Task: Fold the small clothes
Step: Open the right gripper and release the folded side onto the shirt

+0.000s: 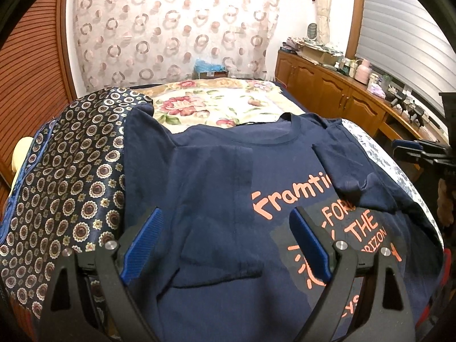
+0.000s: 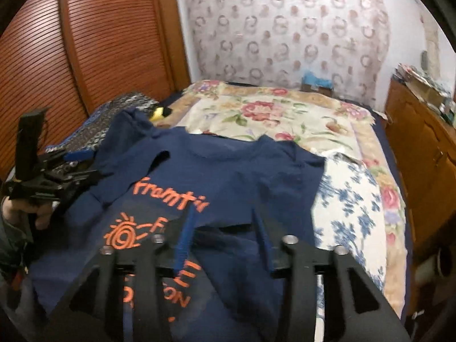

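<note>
A navy T-shirt with orange lettering lies face up on the bed, collar at the far end, and also shows in the right wrist view. Its left side is folded inward over the front, and its right sleeve lies crumpled over the print. My left gripper hovers over the shirt's near left part, open wide with nothing between its blue pads. My right gripper hangs over the near right part, jaws partly apart, with no fabric pinched. Each gripper shows at the edge of the other's view: the right, the left, the left one in a hand.
A floral bedspread covers the bed beyond the shirt. A navy cloth with round medallions lies at the left, a blue-and-white floral cloth at the right. A wooden cabinet with clutter runs along the right, a slatted wooden door along the left.
</note>
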Tool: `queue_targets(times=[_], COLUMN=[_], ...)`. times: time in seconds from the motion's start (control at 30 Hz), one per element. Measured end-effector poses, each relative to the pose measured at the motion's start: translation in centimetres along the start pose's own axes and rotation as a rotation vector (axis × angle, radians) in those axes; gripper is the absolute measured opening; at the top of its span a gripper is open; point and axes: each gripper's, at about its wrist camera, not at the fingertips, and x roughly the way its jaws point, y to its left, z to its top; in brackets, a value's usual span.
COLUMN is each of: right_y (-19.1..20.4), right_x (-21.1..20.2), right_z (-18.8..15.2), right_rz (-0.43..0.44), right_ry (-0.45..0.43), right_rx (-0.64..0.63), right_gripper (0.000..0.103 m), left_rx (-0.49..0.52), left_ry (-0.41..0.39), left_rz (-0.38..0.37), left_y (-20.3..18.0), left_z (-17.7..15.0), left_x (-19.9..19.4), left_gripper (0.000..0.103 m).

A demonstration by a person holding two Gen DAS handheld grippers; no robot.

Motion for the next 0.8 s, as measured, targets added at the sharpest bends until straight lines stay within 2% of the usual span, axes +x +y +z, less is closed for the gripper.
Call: queue_targets(times=[0.2, 0.47, 0.7, 0.73, 0.77, 0.8], right_y=[-2.8, -0.7, -0.8, -0.8, -0.7, -0.5], right_x=[-0.8, 1.3, 4.5, 4.6, 4.8, 4.7], right_z=[-2.5, -4.4, -4.2, -4.2, -4.2, -4.3], right_rz=[-0.071, -0.014, -0.035, -0.032, -0.024, -0.020], right_ry=[0.059, 0.111, 0.161, 0.163, 0.166, 0.165], right_rx=[0.045, 0.036, 0.053, 0.053, 0.047, 0.039], right_gripper=[0.043, 0.041, 0.041, 0.038, 0.023, 0.012], left_rx=[-0.002, 0.008, -0.001, -0.002, -0.005, -0.008], left_ry=[0.004, 0.011, 0.007, 0.006, 0.005, 0.004], left_rz=[-0.005, -0.014, -0.011, -0.010, -0.008, -0.007], left_y=[0.0, -0.8, -0.8, -0.7, -0.6, -0.5], left_z=[-0.2, -0.4, -0.8, -0.9, -1.1, -1.2], left_x=[-0.1, 0.1, -0.5, -0.6, -0.7, -0.8], left_gripper=[0.091, 0.091, 0.091, 0.091, 0.091, 0.091])
